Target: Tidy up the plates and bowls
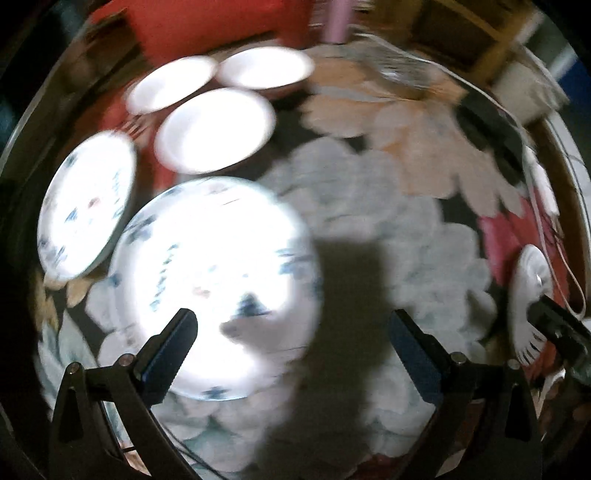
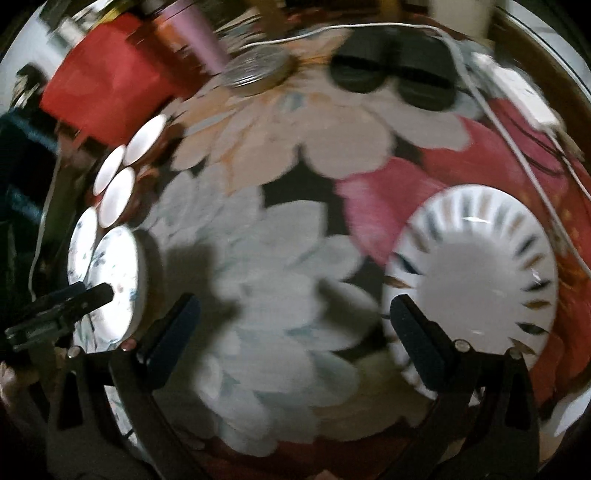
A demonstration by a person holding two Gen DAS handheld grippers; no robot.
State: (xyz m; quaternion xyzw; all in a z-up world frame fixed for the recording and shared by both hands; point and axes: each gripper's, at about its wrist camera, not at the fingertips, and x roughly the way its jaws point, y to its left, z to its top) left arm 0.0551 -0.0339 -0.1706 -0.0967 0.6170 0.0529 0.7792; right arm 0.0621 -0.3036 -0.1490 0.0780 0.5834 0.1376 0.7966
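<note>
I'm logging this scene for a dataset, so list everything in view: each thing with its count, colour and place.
Plain bowls: three, white, clustered at far left.
Blue-patterned plates: two, white, near left, side by side.
Ribbed plate: one, white with dark and gold dashes, near right.
Floral cloth: one, multicoloured, under everything.
Cable: one, white, far edge and right side.
Black objects: two, dark, far centre.
Left hand-held gripper: one, black, open above the near patterned plate.
Right hand-held gripper: one, black, open beside the ribbed plate.

Motion blur is smearing the blue-patterned plate (image 1: 207, 284) w/ glare, its near rim hiding behind the left gripper (image 1: 291, 354); the ribbed plate (image 2: 476, 280) is hiding partly behind the right gripper (image 2: 295, 332).
</note>
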